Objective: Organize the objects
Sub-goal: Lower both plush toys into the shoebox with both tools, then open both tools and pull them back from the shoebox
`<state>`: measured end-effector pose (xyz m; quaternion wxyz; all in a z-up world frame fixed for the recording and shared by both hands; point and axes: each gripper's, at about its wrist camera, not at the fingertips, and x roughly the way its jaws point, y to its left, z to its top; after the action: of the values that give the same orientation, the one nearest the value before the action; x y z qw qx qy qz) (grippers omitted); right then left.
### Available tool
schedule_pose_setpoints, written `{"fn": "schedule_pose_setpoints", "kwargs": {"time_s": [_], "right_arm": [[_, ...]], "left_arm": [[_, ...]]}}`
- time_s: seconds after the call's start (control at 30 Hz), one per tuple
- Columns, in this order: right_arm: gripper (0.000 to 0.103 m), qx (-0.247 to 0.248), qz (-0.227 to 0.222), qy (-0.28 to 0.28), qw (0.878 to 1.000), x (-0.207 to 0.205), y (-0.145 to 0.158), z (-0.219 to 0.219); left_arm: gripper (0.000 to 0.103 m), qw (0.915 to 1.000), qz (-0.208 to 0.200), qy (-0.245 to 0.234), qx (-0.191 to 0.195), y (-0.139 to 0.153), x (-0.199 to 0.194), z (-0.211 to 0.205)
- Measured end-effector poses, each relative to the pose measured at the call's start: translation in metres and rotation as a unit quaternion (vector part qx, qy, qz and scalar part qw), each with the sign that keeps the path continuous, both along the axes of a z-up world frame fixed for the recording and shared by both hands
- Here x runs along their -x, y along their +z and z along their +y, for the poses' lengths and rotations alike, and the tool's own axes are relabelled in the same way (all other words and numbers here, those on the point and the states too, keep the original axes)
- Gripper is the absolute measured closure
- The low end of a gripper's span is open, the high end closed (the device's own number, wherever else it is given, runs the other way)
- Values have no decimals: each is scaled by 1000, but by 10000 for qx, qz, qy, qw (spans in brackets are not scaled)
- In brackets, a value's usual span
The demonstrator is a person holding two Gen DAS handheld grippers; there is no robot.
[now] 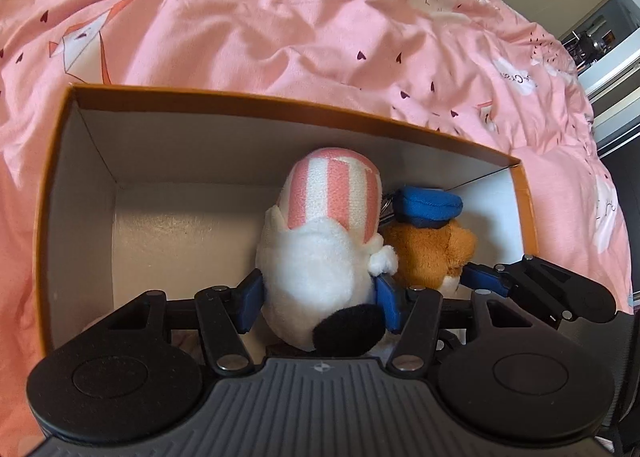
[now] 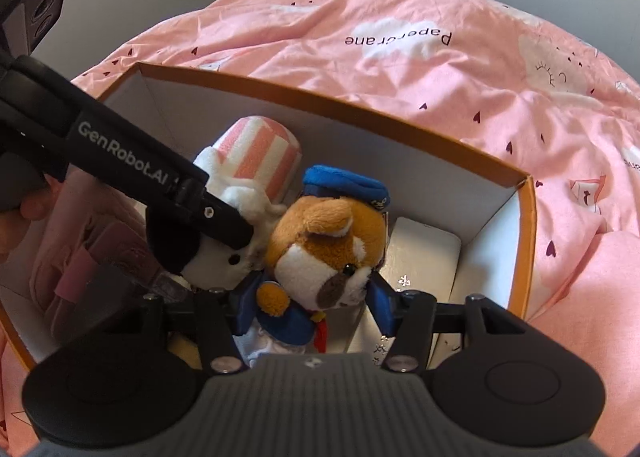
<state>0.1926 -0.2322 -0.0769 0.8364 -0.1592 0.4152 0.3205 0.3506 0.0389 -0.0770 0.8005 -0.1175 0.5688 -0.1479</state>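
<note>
An orange cardboard box (image 1: 280,103) with a white inside lies on the pink bed; it also shows in the right wrist view (image 2: 360,113). My left gripper (image 1: 318,297) is shut on a white plush with a pink-striped hat (image 1: 320,257), held inside the box. My right gripper (image 2: 310,301) is shut on a brown dog plush with a blue cap (image 2: 320,241), right beside the white plush (image 2: 256,161). The dog plush (image 1: 428,245) sits to the right in the left wrist view, where the right gripper's fingers (image 1: 484,277) also show. The left gripper's arm (image 2: 132,165) crosses the right wrist view.
A pink printed duvet (image 1: 320,25) surrounds the box. A white flat item (image 2: 424,253) lies on the box floor at the right. Pinkish items (image 2: 100,257) lie in the box's left part. A doorway (image 1: 600,29) opens at the far right.
</note>
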Motion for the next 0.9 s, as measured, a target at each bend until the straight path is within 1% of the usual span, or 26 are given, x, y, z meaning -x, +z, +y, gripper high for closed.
{"fn": "schedule_pose_setpoints", "kwargs": {"time_s": [0.1,0.27,0.43,0.53,0.73,0.83,0.9], "right_arm": [[43,29,58,-50,10000,-4,-5,2],[40,51,113,-96,9999,-7,-9,4],[38,10,-28,-140,9999,-3,-3,2],[33,-9,-140,-191,9997,-1,2,0],[32,-116,-418,-258,9987,14,26,-7],[32,-257,-578,-326,9975,29,43,-13],[32,-400,-684,-399,9961,40,55,-17]], "left_arm": [[36,10000,5,-78,16,0,0,-2],[30,10000,-20,-75,-41,0,1,-4],[25,9998,-147,-99,-116,2,5,-7],[22,9995,-267,-68,-181,8,9,-5],[21,9982,-592,-4,-112,36,25,3],[21,9959,-893,31,-121,59,41,7],[21,9931,-1166,14,-152,78,56,6]]}}
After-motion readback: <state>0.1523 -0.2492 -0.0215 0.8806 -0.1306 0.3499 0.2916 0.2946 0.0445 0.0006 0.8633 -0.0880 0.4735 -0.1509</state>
